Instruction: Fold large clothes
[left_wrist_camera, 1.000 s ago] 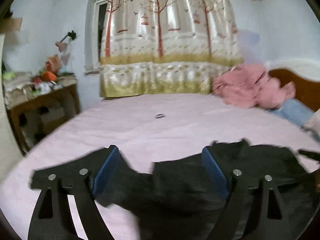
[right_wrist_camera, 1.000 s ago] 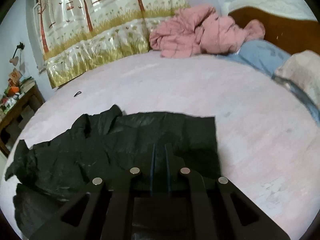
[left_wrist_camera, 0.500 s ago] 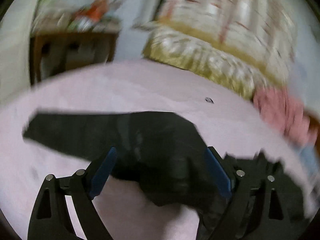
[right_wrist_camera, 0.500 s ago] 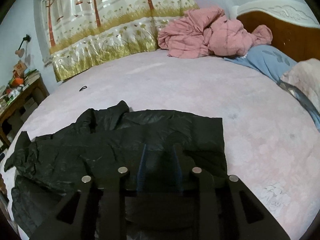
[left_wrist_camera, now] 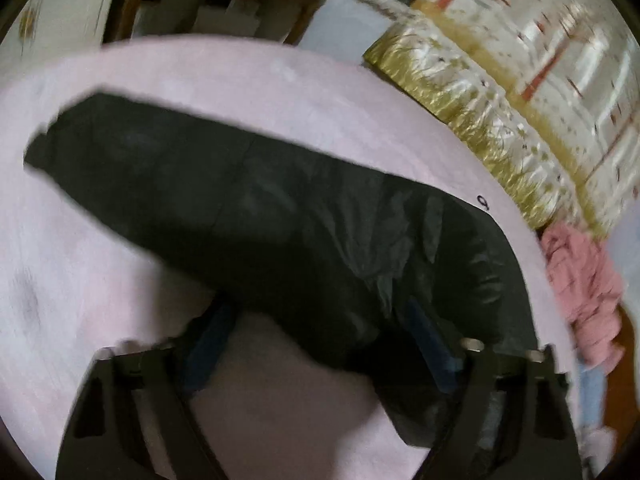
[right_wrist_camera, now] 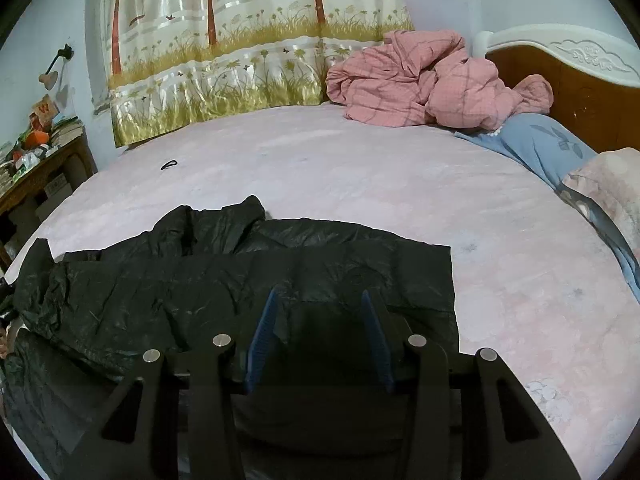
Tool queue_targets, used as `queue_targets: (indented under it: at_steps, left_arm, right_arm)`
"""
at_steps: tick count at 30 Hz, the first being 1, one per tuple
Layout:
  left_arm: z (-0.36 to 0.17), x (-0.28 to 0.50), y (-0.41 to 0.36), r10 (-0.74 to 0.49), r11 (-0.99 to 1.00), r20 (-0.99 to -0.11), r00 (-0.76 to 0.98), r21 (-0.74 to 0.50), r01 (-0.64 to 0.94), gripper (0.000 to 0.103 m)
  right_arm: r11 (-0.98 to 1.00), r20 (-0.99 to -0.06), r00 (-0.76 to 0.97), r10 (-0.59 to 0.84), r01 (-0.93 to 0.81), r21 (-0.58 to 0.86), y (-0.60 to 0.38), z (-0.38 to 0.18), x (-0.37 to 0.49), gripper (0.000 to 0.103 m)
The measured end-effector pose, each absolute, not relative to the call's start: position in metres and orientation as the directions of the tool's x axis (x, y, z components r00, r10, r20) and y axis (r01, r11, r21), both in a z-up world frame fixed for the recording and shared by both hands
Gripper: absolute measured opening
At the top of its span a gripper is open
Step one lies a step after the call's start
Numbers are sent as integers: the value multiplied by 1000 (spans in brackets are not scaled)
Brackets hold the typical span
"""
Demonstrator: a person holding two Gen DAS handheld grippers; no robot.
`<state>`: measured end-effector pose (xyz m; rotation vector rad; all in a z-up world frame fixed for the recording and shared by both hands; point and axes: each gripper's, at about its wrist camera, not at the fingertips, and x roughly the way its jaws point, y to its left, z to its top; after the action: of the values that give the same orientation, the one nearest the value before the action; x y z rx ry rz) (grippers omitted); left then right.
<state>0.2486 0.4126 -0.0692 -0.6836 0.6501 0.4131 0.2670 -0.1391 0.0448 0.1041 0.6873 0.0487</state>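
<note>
free: pink sheet (right_wrist_camera: 360,184) beyond black jacket (right_wrist_camera: 240,280) | obstacles: pink quilt (right_wrist_camera: 432,84), pillows (right_wrist_camera: 552,148) right, hair tie (right_wrist_camera: 169,164) far left

Left view motion-blurred; black jacket (right_wrist_camera: 240,280) cut off at lower left edge in right view

1. The jacket (right_wrist_camera: 240,280) lies spread on the bed (right_wrist_camera: 400,184), at its near side.
2. The right tool (right_wrist_camera: 320,316) is over the jacket's right end.
3. Behind the jacket, a small hair tie (right_wrist_camera: 169,164) lies on the bed.
4. The quilt (right_wrist_camera: 432,80) is heaped at the far right, before the headboard (right_wrist_camera: 560,80).
5. The curtain (right_wrist_camera: 248,48) hangs behind the bed.
</note>
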Motion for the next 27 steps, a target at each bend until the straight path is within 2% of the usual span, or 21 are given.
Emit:
queue_targets:
  at_steps: [2,5,8,11,15,18,21,25,27]
  left_arm:
    - [-72,251,411,145,736,-670,728,-418,-532,4]
    - [-50,239,400,179,781,-578,796,-409,-473,2]
    - [0,224,370,193,849,-412,890,-385,-362,2]
    - [55,222,315,135,926,-283,950,-305,-222,2]
    - [111,226,213,-58,986,-214,975,-167,23,2]
    - [127,231,150,-217,971,-230,949,-151,186,2]
    - [117,249,95,-309,950,-278,910,-141,279,2]
    - [71,281,42,-408,912,-391,825,-224,344,3]
    - [38,292,25,-405,914,-473,782,-225,337,11]
  right_arm:
    - [993,-630,772,80,-6,119,-139,44,267,48]
    - [991,-633,769,83,2,132,-141,42,269,50]
    - [990,-637,766,87,6,143,-143,41,269,50]
    - [991,-630,772,89,-3,137,-141,42,268,50]
    - [994,-636,768,76,-9,108,-136,41,268,50]
    - [994,-632,771,75,-10,105,-136,42,267,50]
    - [993,-633,769,83,-9,119,-138,41,269,50]
    - [989,-634,766,107,-19,144,-144,41,269,50]
    - [987,-642,757,118,-18,160,-147,39,271,51]
